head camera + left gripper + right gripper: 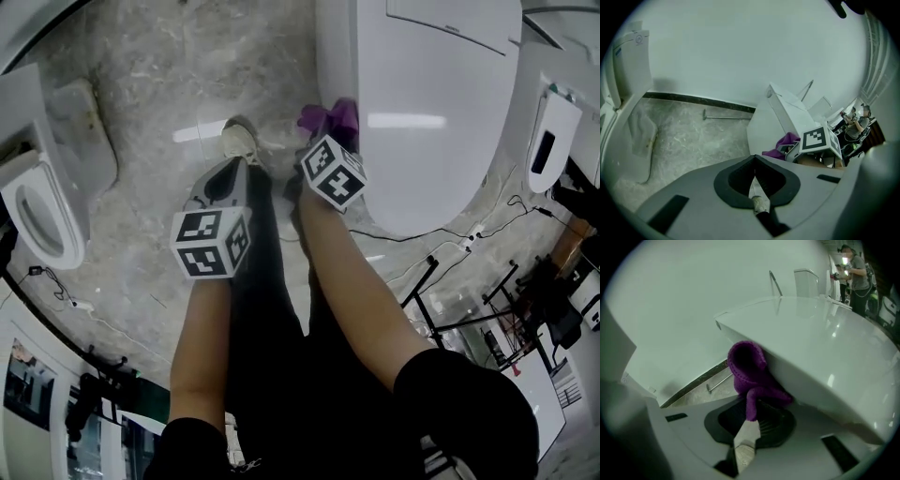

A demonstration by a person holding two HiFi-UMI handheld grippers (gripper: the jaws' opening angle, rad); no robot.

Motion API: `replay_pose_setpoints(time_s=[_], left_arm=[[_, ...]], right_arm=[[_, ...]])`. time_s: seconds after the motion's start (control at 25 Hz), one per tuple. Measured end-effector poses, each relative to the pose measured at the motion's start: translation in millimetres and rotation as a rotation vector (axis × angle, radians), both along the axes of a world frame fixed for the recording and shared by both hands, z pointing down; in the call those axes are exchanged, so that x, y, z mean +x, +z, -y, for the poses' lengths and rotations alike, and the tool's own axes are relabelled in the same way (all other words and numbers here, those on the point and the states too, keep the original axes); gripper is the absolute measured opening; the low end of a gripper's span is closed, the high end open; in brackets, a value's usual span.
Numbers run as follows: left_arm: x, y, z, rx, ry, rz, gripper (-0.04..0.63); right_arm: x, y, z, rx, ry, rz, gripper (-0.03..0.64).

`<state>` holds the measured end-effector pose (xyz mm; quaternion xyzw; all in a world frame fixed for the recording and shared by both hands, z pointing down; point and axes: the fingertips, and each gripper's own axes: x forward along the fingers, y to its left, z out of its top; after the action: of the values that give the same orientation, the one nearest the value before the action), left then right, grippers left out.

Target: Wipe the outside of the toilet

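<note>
The white toilet (441, 103) stands at the upper right of the head view with its lid down. A purple cloth (328, 120) is pressed against the bowl's left side. My right gripper (319, 139) is shut on the cloth. In the right gripper view the purple cloth (746, 366) bunches up from the right gripper (751, 417) and touches the underside of the toilet's rim (811, 357). My left gripper (225, 180) hangs over the floor to the left, apart from the toilet. The left gripper (754, 180) is shut with nothing in it. The left gripper view also shows the toilet (771, 124) and the cloth (785, 142).
A second toilet (42, 202) with its seat up stands at the left. The person's shoe (239, 141) rests on the marble floor (141, 103) between the grippers. A metal rod (726, 116) lies by the wall. Cables and black stands (469, 281) crowd the right side.
</note>
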<state>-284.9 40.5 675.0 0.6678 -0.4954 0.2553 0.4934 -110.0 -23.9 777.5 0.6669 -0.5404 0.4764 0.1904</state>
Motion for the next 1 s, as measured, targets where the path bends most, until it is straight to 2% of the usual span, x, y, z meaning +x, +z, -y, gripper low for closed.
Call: replay_pose_setpoints(time_s=[0.28, 0.44, 0.64, 0.88, 1.0], left_arm=[[-41, 10, 64, -0.007, 0.084, -0.038, 0.006], [-42, 13, 110, 0.036, 0.162, -0.048, 0.006], [-43, 11, 148, 0.08, 0.27, -0.032, 0.006], [-49, 19, 172, 0.072, 0.273, -0.024, 0.006], [-51, 23, 171, 0.042, 0.268, -0.033, 0.006]], right_arm=[[-12, 11, 46, -0.049, 0.1, -0.052, 0.048], [-18, 15, 78, -0.031, 0.157, -0.047, 0.048], [-27, 15, 113, -0.018, 0.172, -0.032, 0.048], [-34, 18, 150, -0.001, 0.167, -0.021, 0.048], [-38, 22, 168, 0.009, 0.163, -0.014, 0.048]])
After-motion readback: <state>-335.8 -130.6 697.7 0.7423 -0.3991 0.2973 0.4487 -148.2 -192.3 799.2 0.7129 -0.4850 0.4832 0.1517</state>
